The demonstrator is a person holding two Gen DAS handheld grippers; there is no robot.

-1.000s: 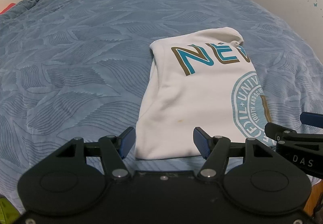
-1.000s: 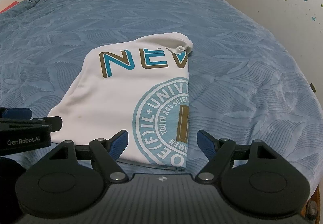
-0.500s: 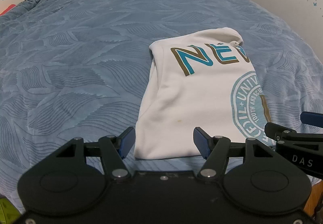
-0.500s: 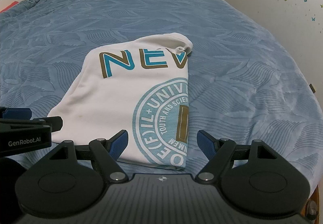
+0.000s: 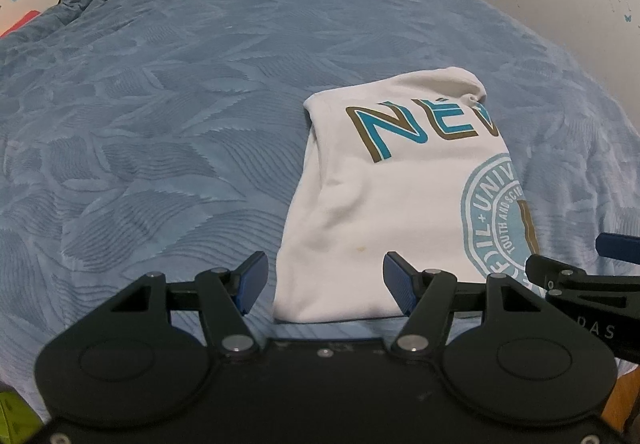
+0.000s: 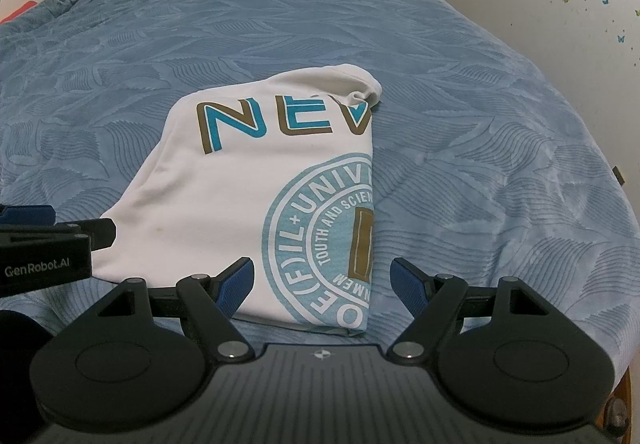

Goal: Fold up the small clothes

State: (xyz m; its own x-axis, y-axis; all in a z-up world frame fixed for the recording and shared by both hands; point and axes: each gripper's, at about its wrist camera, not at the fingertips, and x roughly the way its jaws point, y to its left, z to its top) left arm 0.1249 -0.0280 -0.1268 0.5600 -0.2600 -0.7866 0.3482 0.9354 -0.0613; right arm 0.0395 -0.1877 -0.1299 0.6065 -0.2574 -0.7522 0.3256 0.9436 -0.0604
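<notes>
Both grippers wait spread and empty at the near hem of the shirt on the bed.

Our left gripper sits at the near left corner of the hem and our right gripper at the near right corner, jaws wide, touching nothing. The shirt lies flat, already folded to a long panel, print up. We judge it light, soft and limp, apt to sag and slide on the quilt, so we would pinch through all layers at the two near corners. The right fold cuts off the lettering and seal; sleeves and collar are tucked out of sight, bunched at the far right corner.
</notes>
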